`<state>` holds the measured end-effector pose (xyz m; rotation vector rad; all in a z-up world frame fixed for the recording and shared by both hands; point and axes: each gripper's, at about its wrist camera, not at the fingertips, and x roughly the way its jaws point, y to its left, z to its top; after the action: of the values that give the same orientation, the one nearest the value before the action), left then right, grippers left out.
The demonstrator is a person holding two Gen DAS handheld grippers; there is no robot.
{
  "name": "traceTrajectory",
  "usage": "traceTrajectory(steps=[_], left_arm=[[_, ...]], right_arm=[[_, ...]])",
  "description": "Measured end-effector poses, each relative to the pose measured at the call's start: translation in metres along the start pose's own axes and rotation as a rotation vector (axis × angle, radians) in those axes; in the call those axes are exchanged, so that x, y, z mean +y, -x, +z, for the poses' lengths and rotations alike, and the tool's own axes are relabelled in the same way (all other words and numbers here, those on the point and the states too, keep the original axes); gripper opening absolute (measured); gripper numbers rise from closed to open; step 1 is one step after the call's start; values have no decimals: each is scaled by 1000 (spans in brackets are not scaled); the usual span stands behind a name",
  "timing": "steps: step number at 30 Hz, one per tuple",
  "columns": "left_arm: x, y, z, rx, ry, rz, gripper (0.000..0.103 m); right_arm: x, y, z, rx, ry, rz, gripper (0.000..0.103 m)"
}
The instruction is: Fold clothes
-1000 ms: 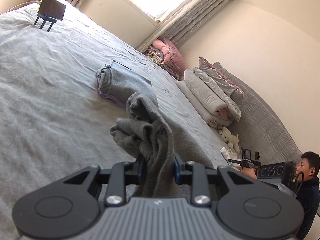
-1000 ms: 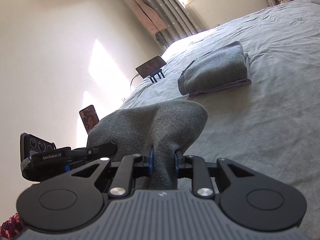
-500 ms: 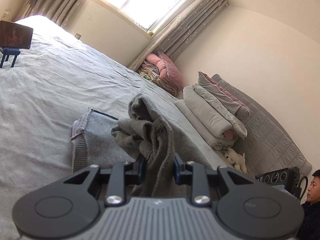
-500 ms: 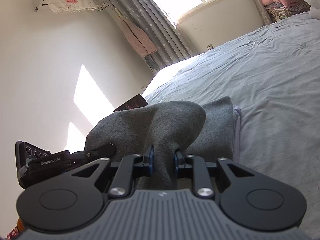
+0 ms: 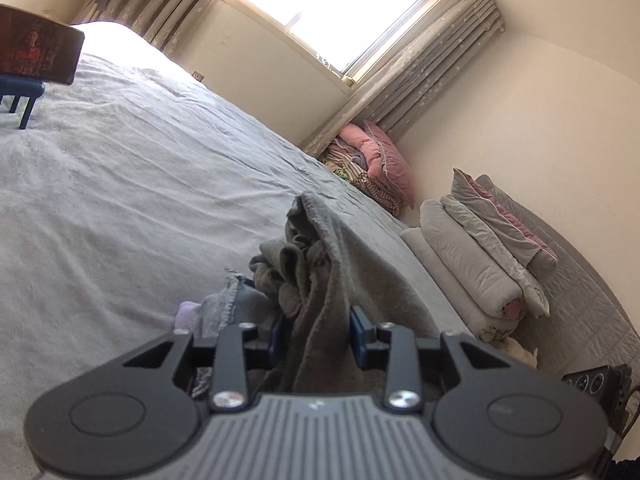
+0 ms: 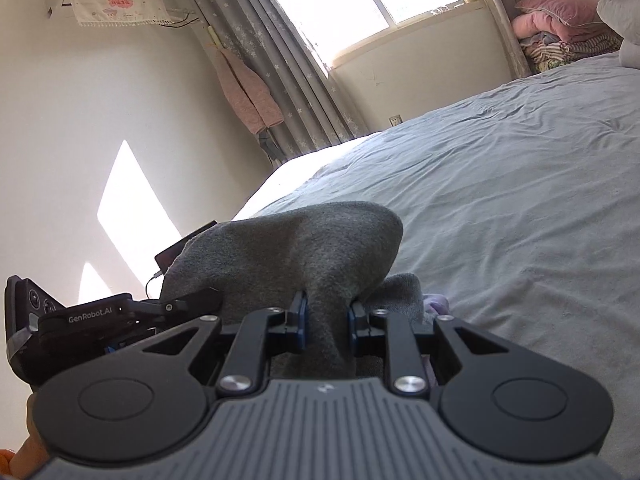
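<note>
Fingers (image 5: 278, 336) of the left gripper (image 5: 316, 334) are squeezed on a grey cloth (image 5: 320, 280), and it stands up bunched between them. Fingers (image 6: 298, 328) of the right gripper (image 6: 327, 326) pinch the same cloth (image 6: 304, 256) too, and it rises in a smooth round hump above them. So both grippers hold the cloth up over the bed (image 5: 120, 200).

Just under the cloth is a folded pile (image 5: 224, 308) of grey clothes on the bed. A bit of light purple peeks out at its edge (image 6: 436, 302). In the right view, the left gripper (image 6: 80, 320) shows at the left side, close by, with its fingers in the cloth.

A grey sheet with small wrinkles covers the bed. Far off on the bed, a phone (image 5: 36, 50) stands on a small blue stand (image 5: 20, 96). Its screen is lit.

Past the bed, a bright window (image 5: 336, 8) lets in sun, with grey curtains (image 5: 420, 56) at its sides. A pink thing (image 6: 248, 88) hangs by the curtain. Pink and striped bedding (image 5: 372, 168) is heaped in the corner. Near it, folded grey quilts (image 5: 480, 252) are stacked by the wall. High on the other wall is an air cooler (image 6: 104, 0) under a white cover.
</note>
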<state>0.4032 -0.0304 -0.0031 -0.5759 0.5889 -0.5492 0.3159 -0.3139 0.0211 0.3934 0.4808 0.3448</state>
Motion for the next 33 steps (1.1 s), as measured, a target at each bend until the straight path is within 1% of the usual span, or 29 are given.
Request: traceTrajectory(steps=[1, 2, 3, 4, 7, 9, 10, 11, 12, 13, 14, 15, 17, 19, 20, 22, 25, 27, 29, 32, 33], left_arm=[[10, -4, -6, 1, 20, 21, 43], [19, -2, -10, -19, 48, 0, 45], [20, 3, -9, -35, 52, 0, 47], [21, 9, -8, -51, 55, 0, 46], [22, 24, -4, -100, 65, 0, 50], [14, 36, 3, -174, 28, 28, 50], [8, 40, 7, -208, 4, 26, 50], [2, 44, 12, -241, -21, 24, 49], [-5, 44, 15, -252, -50, 23, 49], [-13, 41, 16, -254, -93, 34, 47], [-21, 39, 17, -256, -136, 45, 42], [-29, 34, 15, -255, -180, 65, 39], [-39, 25, 13, -243, -247, 77, 38], [-46, 15, 9, -226, -293, 99, 37], [-45, 5, 8, -201, -315, 131, 36], [-34, -14, 6, -116, -293, 196, 31], [-8, -26, 3, -73, -193, 202, 31], [-3, -27, 0, -78, -172, 189, 31], [-8, -27, -2, -89, -196, 205, 33], [-16, -18, -2, -115, -188, 209, 33], [-19, -14, -2, -125, -186, 212, 40]], right_arm=[[-3, -5, -3, 5, 7, -17, 36], [-4, -6, -4, 1, 18, -29, 50], [-3, -2, -4, -17, 32, -35, 57], [-3, 2, -4, -34, 47, -40, 66], [-2, 15, -4, -88, 90, -56, 67], [-1, 22, -2, -127, 118, -67, 67], [1, 21, 1, -148, 130, -72, 66], [4, 18, 3, -159, 144, -79, 62], [8, 15, 6, -171, 159, -86, 59], [11, 12, 8, -182, 173, -93, 50], [14, 9, 10, -193, 187, -101, 47], [16, 5, 10, -198, 199, -108, 46], [14, -2, 5, -190, 215, -124, 42], [13, -10, -1, -181, 231, -140, 41], [13, -14, -4, -177, 240, -148, 40], [11, -21, -9, -169, 256, -164, 39], [10, -33, -17, -156, 280, -188, 39], [9, -39, -21, -149, 293, -201, 39], [9, -39, -21, -147, 290, -206, 39], [14, -29, -19, -154, 287, -203, 42], [17, -25, -17, -157, 286, -201, 42]])
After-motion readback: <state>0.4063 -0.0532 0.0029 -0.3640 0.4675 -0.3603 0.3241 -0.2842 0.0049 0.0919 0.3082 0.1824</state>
